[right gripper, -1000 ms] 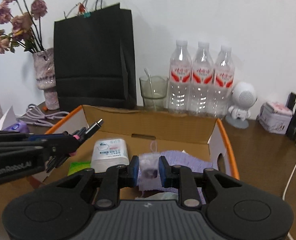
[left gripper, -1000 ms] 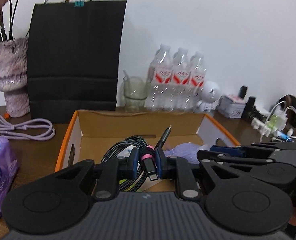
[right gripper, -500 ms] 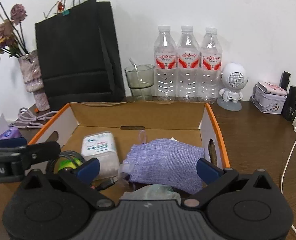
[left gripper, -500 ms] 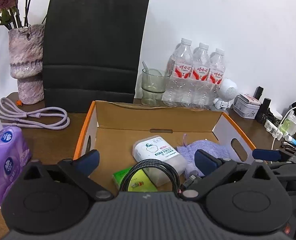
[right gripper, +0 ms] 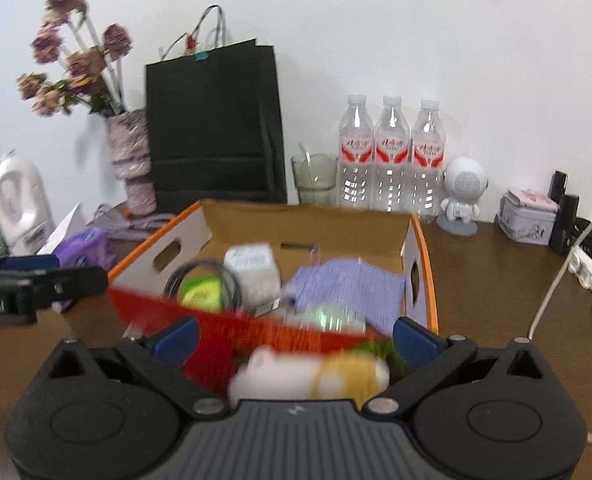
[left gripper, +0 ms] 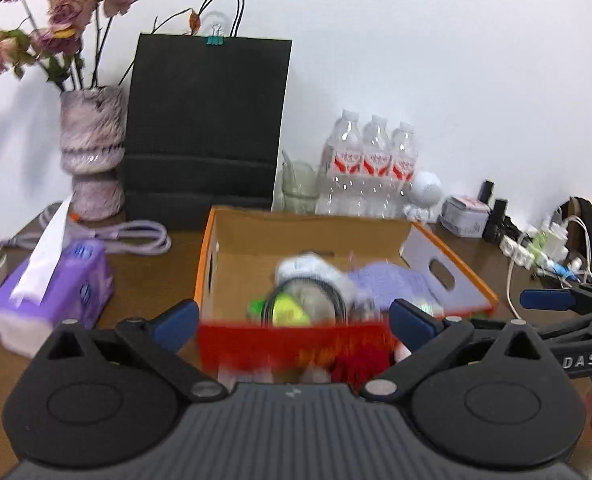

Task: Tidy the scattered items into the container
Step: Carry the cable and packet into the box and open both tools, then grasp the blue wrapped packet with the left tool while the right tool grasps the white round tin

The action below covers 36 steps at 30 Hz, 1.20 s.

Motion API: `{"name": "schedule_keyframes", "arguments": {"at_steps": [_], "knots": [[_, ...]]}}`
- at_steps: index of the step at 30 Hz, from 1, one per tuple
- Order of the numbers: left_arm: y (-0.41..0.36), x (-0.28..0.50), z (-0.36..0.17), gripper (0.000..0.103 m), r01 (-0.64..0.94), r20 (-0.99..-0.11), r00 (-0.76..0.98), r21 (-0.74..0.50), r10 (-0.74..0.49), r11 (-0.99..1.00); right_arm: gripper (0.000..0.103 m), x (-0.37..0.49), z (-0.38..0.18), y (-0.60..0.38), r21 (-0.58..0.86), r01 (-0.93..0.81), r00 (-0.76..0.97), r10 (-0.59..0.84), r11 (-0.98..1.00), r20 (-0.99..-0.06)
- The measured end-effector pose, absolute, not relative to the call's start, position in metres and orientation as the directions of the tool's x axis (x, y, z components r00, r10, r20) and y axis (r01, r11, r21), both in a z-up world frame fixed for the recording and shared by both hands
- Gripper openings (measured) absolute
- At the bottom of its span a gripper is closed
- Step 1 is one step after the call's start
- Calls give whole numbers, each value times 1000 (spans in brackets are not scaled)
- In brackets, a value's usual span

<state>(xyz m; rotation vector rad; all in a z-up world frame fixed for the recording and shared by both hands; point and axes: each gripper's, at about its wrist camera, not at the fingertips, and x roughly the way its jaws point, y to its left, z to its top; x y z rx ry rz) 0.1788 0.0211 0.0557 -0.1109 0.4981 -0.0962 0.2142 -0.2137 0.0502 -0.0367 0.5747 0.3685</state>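
Your left tool (left gripper: pixel 292 322) and right tool (right gripper: pixel 296 336): both spread wide, empty. Box (left gripper: pixel 448 256) mid-desk (right gripper: pixel 488 272) holds cable (right gripper: pixel 204 276), pouch (right gripper: pixel 348 288), tissue pack (right gripper: pixel 252 260).

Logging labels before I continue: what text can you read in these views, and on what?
"DAS": on the right gripper, seen from the left wrist.
"boLAI", cut off: on the left gripper, seen from the right wrist.
Bottles' red labels: too blurred to read.
Purple tissue pack: unreadable.
Box's red front: yellow print, blurred.
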Motion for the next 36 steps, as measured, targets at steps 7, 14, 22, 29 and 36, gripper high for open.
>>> {"name": "schedule_keyframes", "arguments": {"at_steps": [7, 14, 22, 29, 36], "knots": [[24, 131, 14, 103, 76, -542, 834, -83, -109, 994, 103, 156, 15, -228, 51, -335, 777, 306, 941, -550], [22, 102, -17, 103, 37, -563, 824, -66, -68, 997, 103, 127, -19, -231, 21, -314, 757, 263, 949, -598], [24, 101, -30, 103, -21, -586, 810, -50, -13, 999, 103, 121, -31, -228, 2, -288, 760, 229, 958, -608], [21, 108, -35, 103, -19, -632, 775, -40, -11, 999, 103, 130, -36, -232, 31, -269, 728, 224, 963, -648], [14, 110, -38, 103, -15, -644, 765, -2, 10, 1000, 103, 130, -37, -230, 25, -275, 726, 225, 961, -650]]}}
